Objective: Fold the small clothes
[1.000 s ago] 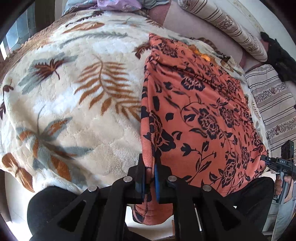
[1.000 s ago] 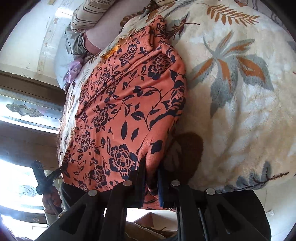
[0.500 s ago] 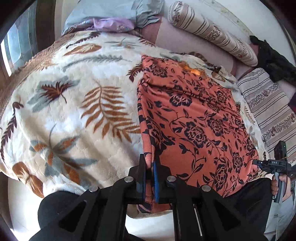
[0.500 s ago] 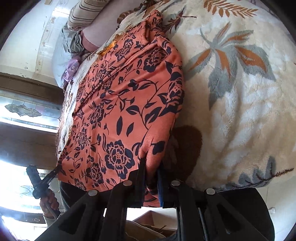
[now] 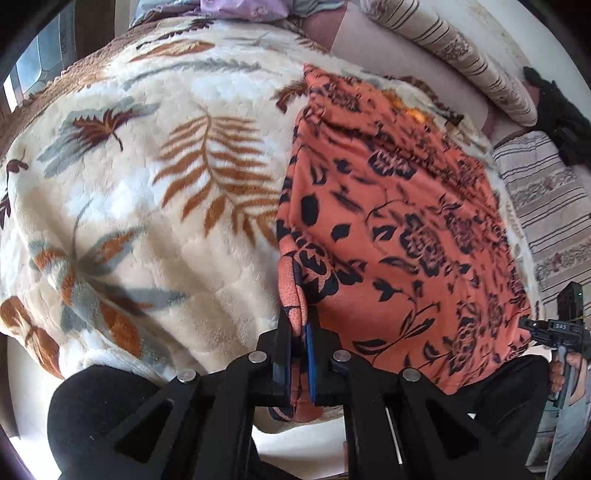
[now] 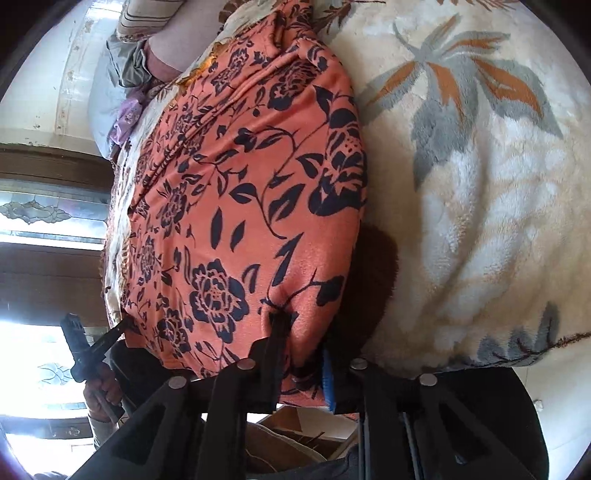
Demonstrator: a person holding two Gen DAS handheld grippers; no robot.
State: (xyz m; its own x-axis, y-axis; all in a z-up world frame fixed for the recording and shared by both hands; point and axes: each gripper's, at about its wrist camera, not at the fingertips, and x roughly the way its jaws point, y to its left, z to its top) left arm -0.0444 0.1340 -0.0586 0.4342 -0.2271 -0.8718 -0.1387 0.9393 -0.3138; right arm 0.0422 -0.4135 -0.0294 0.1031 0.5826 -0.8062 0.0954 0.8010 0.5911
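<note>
Left gripper [image 5: 300,345]: you pinch the near corner of the orange floral garment [image 5: 399,229].
Right gripper [image 6: 301,354]: you pinch its other near corner.
Garment: flat on the leaf-pattern blanket [image 5: 147,206].

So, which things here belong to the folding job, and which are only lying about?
For the job:
- orange floral garment
- left tool, shut on its near edge
- right tool, shut on the other near corner

Lying about:
- leaf-patterned blanket, under the garment
- striped pillow
- purple cloth

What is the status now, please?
Left tongs and right tongs shut on orange floral garment. Garment flat on leaf-print blanket. Nothing in the way.
</note>
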